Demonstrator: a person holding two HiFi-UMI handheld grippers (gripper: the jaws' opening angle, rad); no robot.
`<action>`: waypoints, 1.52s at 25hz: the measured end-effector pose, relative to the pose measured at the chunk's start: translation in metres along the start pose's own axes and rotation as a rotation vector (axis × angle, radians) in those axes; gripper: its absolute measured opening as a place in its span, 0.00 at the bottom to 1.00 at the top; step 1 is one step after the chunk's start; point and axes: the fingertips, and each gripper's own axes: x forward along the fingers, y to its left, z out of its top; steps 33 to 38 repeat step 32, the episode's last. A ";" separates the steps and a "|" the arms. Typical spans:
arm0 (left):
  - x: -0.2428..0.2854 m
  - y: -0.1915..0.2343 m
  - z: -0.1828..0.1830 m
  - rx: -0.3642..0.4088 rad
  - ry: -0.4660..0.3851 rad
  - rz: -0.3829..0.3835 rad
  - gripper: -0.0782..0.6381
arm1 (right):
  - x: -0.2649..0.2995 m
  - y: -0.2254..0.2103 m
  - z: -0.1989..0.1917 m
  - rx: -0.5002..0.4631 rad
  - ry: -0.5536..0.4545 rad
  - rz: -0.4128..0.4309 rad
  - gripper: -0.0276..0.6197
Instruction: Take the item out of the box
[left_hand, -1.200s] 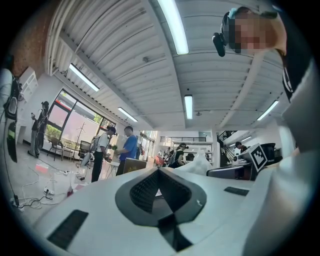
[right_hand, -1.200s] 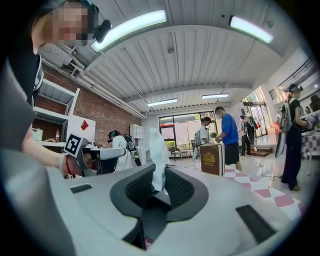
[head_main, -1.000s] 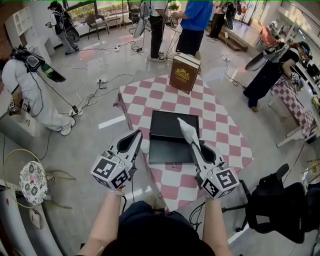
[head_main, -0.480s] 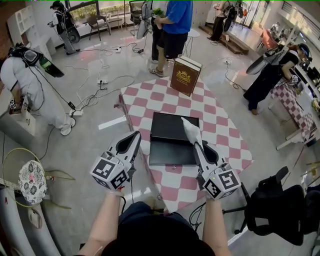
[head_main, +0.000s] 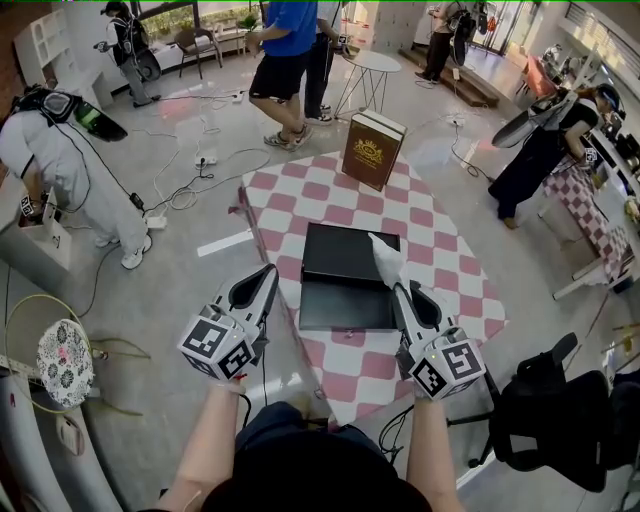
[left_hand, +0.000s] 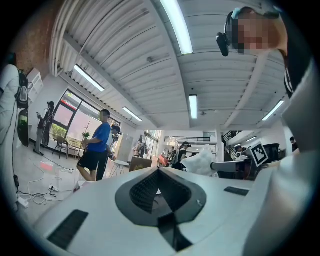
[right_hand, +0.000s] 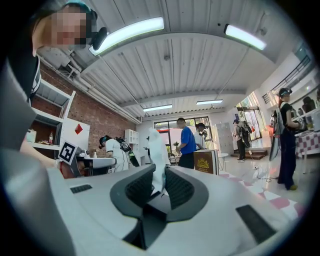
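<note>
A big open workroom is humming around me: a glossy grey floor is carrying loose white cables, a person in a blue shirt and dark shorts is walking past on the far side, and others are working at the left and right edges. In the middle, a table under a pink-and-white chequered cloth is bearing a flat black box, which is lying with its lid folded back toward the far side, while a brown book-shaped case with a gold emblem is standing upright at the table's far edge, well apart. The right gripper is pinching a crumpled white wrapped item in narrow jaws, holding it up over the box's right edge. The left gripper is hovering near the box's left side with its jaws together and nothing in them. The tray is looking bare, so I am judging the lifting-out as nearly done; what is remaining is carrying the item clear and setting it down.
</note>
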 end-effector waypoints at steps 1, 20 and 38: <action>0.000 0.000 -0.001 0.000 0.001 -0.001 0.11 | 0.000 0.000 -0.001 0.000 0.000 0.000 0.13; -0.003 0.009 -0.004 0.000 0.014 0.012 0.11 | 0.008 0.002 -0.007 0.006 0.021 0.018 0.13; 0.008 0.007 -0.005 0.000 0.009 -0.017 0.11 | 0.006 0.000 -0.007 -0.003 0.024 0.021 0.13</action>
